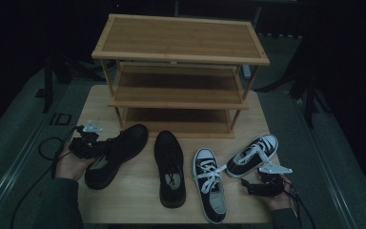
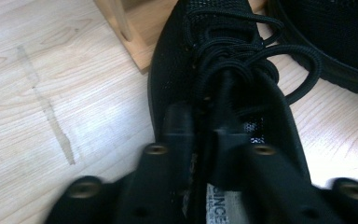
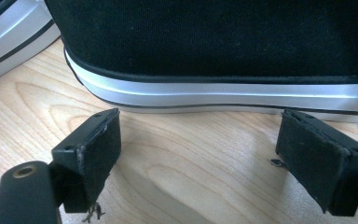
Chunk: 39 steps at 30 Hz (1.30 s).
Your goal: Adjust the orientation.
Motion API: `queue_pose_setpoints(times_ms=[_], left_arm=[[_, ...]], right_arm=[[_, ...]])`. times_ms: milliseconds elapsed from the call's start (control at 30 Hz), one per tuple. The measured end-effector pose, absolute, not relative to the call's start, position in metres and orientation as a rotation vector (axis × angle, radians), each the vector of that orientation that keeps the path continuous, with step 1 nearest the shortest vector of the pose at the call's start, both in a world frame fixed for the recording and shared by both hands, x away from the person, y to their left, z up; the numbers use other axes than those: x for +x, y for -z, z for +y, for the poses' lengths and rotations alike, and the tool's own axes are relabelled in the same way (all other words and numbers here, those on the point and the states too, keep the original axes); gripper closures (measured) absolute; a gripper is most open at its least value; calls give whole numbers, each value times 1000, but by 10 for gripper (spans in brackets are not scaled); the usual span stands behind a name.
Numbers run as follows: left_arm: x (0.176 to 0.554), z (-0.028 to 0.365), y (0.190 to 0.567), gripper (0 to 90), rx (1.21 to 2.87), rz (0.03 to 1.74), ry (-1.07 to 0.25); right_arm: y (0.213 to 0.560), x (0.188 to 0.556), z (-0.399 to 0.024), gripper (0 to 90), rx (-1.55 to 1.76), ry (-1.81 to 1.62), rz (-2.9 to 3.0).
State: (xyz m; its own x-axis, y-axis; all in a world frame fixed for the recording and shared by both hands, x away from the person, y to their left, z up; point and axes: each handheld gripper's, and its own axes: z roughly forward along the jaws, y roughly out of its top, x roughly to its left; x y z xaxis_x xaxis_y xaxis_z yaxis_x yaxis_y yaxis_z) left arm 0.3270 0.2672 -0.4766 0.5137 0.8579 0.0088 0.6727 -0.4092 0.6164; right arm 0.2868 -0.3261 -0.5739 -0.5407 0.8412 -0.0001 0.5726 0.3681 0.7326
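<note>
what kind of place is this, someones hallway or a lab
More likely a lab or recording setup than a hallway: a small wooden table holds a bare three-tier shoe rack and four shoes, with dark surroundings, black stand legs on grey flooring, and a cabled handheld gripper, the left gripper.

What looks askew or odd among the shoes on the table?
The left black shoe lies angled, toe toward the shoe rack, unlike its straight mate. The two sneakers splay apart, laces loose. A faint streak marks the table beside the angled shoe. Nothing looks damaged.
</note>
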Motion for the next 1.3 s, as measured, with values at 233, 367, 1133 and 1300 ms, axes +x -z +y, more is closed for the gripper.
queue_pose_setpoints(times_ms=[233, 367, 1133, 1300], left_arm=[[313, 265, 455, 583, 2145, 1253, -484], [307, 256, 441, 507, 2118, 1225, -503], [291, 199, 423, 449, 2164, 1087, -466], [290, 181, 426, 442, 2185, 1053, -419]], right_arm=[[574, 287, -326, 139, 1233, -985, 2259], [574, 287, -326, 139, 1234, -984, 2259], [574, 287, -326, 139, 1238, -986, 2259], [574, 287, -326, 139, 1238, -986, 2258]])
